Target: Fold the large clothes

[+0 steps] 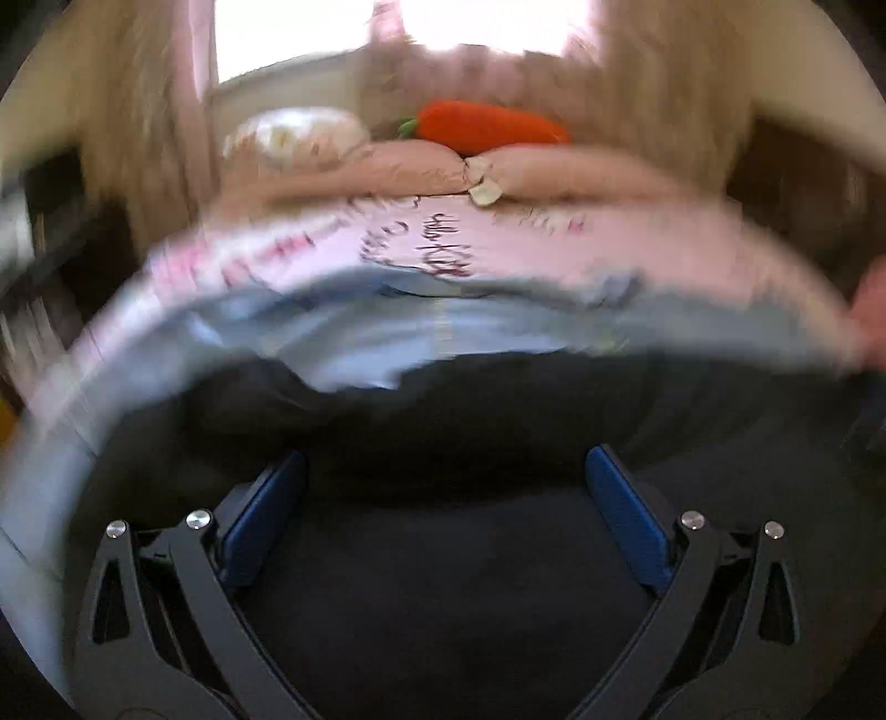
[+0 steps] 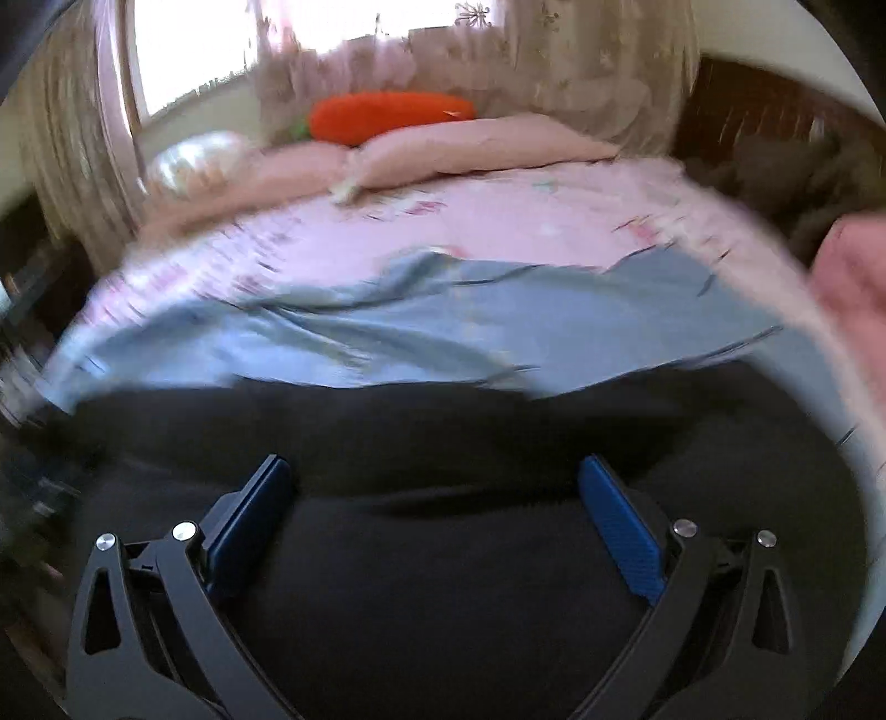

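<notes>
Both views are blurring. The left hand-held gripper (image 1: 446, 471) is hanging spread over a black garment (image 1: 443, 581) filling the lower frame, pinching nothing. The right hand-held gripper (image 2: 434, 479) is likewise spread above the black garment (image 2: 443, 581). A blue cloth (image 2: 415, 332) is lying mid-frame on the bed (image 2: 498, 221), a carrot pillow (image 2: 387, 116) sitting at the top.

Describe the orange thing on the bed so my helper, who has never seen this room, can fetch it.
Start at the bed with the pink printed sheet and look to its far end, under the bright window. There, on the row of peach pillows, lies the carrot plush. It is the only vivid orange item, long, with a green tip.
</notes>
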`<state>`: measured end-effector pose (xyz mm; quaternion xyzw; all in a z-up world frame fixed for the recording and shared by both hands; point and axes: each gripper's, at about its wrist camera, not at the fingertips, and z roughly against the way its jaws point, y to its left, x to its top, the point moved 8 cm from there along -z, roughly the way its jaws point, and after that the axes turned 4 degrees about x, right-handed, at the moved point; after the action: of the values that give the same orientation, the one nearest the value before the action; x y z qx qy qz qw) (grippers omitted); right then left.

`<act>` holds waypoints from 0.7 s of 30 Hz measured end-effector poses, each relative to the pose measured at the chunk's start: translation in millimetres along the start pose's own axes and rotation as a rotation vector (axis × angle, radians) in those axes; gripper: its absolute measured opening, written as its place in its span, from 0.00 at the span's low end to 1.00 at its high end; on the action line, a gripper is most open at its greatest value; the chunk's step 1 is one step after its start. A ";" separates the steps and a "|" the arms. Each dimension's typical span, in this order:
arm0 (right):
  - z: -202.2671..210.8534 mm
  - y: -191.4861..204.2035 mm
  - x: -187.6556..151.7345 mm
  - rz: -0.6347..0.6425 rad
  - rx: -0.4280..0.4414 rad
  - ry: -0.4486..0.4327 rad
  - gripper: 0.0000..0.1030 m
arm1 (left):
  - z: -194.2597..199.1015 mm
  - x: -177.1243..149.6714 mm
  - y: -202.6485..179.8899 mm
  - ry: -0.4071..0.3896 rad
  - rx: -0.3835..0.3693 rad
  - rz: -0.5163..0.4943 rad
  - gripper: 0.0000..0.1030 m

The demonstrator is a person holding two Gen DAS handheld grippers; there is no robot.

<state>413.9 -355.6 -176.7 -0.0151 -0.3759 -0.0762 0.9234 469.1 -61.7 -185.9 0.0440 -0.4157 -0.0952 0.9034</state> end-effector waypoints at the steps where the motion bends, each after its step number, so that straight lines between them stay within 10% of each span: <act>1: 1.4 -10.1 -1.3 0.018 -0.012 -0.010 0.99 | 2.0 -1.1 13.0 -0.019 0.028 -0.027 0.98; 6: 12.1 -102.2 -16.8 -0.044 -0.186 -0.074 0.99 | 0.8 -10.1 90.4 -0.027 0.165 0.024 0.98; 11: -3.7 -150.6 -52.8 -0.435 0.110 -0.006 0.99 | -0.1 -20.4 116.0 -0.025 0.154 0.124 0.98; 14: 17.7 -137.8 -43.1 -0.372 -0.111 -0.006 0.99 | 12.3 -13.8 109.2 0.055 0.219 0.189 0.98; 17: 77.7 -90.1 -24.0 -0.365 -0.067 -0.212 0.99 | 83.6 17.5 62.3 -0.153 -0.029 0.244 0.98; 21: 118.8 -8.3 -15.8 -0.172 0.064 -0.362 0.99 | 141.8 20.3 -9.5 -0.279 -0.103 0.091 0.98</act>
<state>319.3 -351.7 -102.8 0.0330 -0.5380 -0.1387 0.8308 373.1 -75.3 -80.1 -0.0347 -0.5336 -0.0804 0.8412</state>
